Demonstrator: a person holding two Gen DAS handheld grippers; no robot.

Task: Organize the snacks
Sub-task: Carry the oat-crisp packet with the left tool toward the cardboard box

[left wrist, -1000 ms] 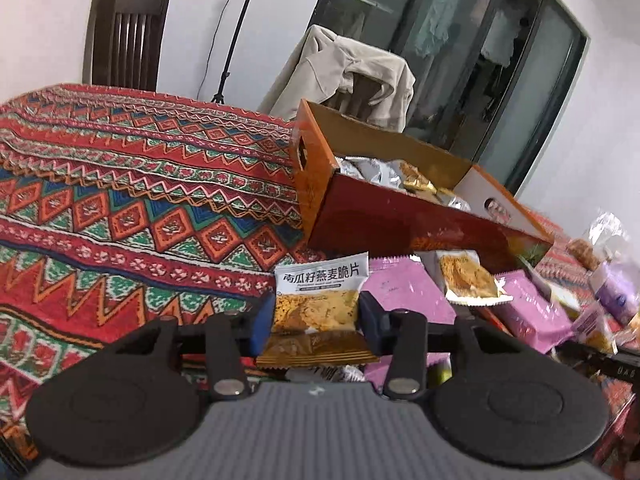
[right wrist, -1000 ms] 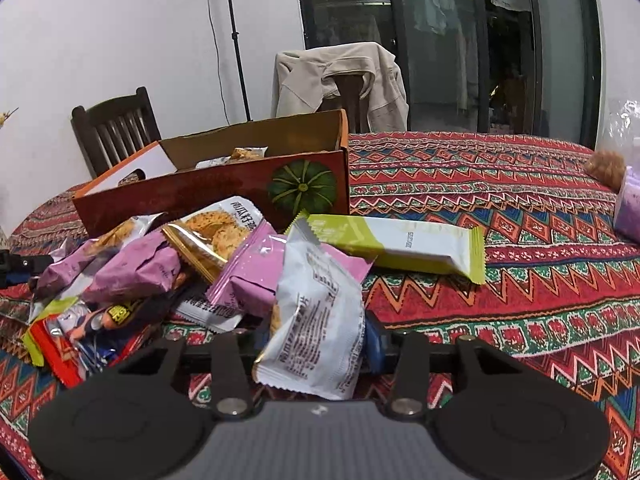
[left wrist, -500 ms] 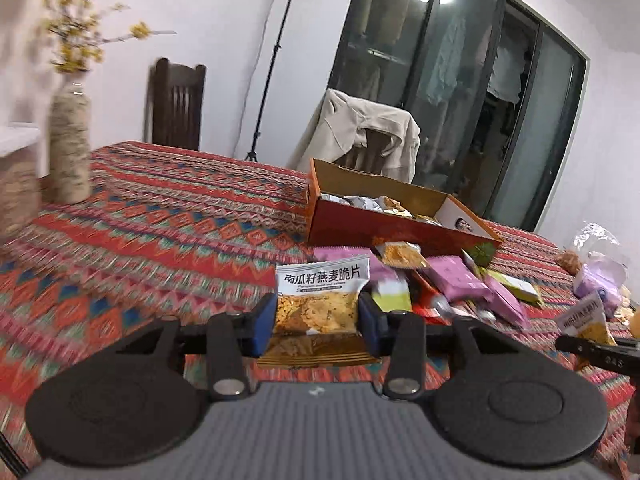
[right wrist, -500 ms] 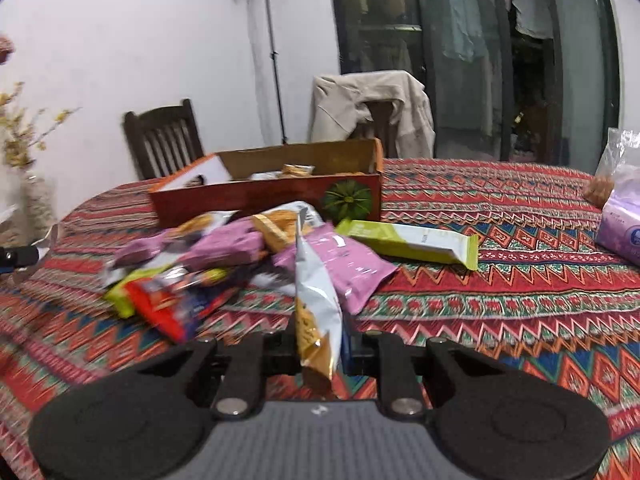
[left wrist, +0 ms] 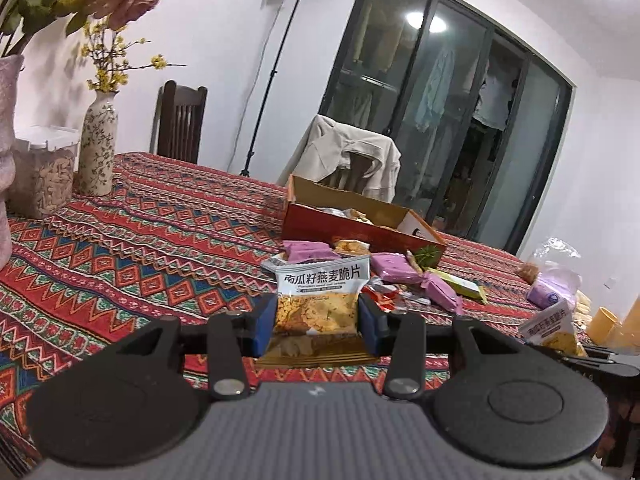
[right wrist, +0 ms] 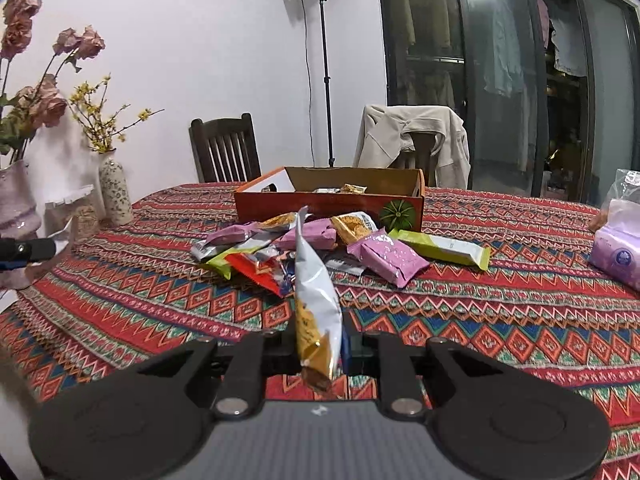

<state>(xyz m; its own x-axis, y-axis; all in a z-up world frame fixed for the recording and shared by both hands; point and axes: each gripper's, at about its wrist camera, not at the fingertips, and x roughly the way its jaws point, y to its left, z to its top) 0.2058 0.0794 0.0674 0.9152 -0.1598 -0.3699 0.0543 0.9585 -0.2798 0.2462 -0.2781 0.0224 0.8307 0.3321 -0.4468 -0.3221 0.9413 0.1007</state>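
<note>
Far left on the worktop (right wrist: pixel 120 300): pale vase with pink flowers (right wrist: pixel 14 208), then a slim patterned vase (left wrist: pixel 97 148) with yellow sprigs, a clear lidded jar (left wrist: pixel 44 172) between them in the left wrist view. Patterned red cloth covers the worktop.

Left gripper (left wrist: pixel 318 322): jaws clenched on a white-and-orange crisp packet (left wrist: pixel 320 300), held face-on and upright, printed top above the blue pads, lifted clear of the cloth. It sits near the front of the worktop, well short of the snack pile.

Centre: loose snack pile (right wrist: pixel 320 244) on the cloth — purple packets (right wrist: pixel 386 258), a red one (right wrist: pixel 256 270), silver ones, a green-and-white bar (right wrist: pixel 444 248) at the pile's right edge. Just behind the pile, touching or nearly touching it, an open orange cardboard box (right wrist: pixel 328 204) with a few packets inside. Dark wooden chair (right wrist: pixel 224 148) and a chair draped with a beige jacket (right wrist: pixel 416 136) behind the worktop, light stand (right wrist: pixel 320 60) between them.

Right gripper (right wrist: pixel 320 344): jaws clamped on a second crisp packet (right wrist: pixel 316 300), edge-on to the camera, upright with a slight tilt, held above the cloth in front of the pile. In the left wrist view it shows low right, face-on (left wrist: pixel 550 326).

Far right: purple tissue pack (right wrist: pixel 618 254) and a clear plastic bag (right wrist: pixel 624 188) on the cloth.
</note>
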